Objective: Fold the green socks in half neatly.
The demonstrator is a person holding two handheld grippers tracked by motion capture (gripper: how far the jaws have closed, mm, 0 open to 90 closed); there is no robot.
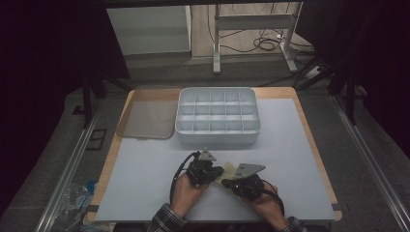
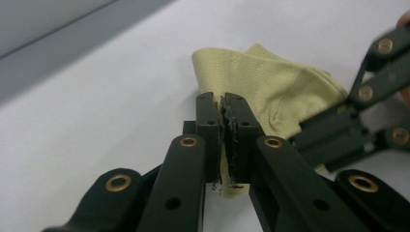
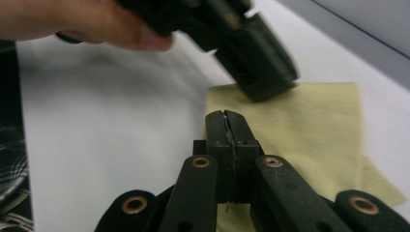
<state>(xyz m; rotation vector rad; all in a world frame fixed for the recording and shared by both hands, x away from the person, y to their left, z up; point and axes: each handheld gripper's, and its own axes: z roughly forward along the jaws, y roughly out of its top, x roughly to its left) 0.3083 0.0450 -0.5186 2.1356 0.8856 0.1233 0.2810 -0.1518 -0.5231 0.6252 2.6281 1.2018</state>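
Both grippers are working a yellow cloth (image 1: 228,170) near the desk's front edge; the left gripper (image 2: 225,108) is pinching a fold of it, likely for folding. The right gripper (image 3: 227,121) is closing on its near edge, seemingly anchoring it; the tray (image 1: 217,137) is waiting behind.

I see one pale yellow cloth (image 1: 227,170) lying on the white desk (image 1: 145,164), close to the near edge and roughly midway between the left and right edges. It is thin, finely ribbed fabric (image 2: 285,92), folded over itself so one layer sits offset on another (image 3: 309,130). My left hand-held gripper (image 2: 225,126) has its jaws pressed together on one edge of it; my right hand-held gripper (image 3: 231,145) is clamped flat on another edge.
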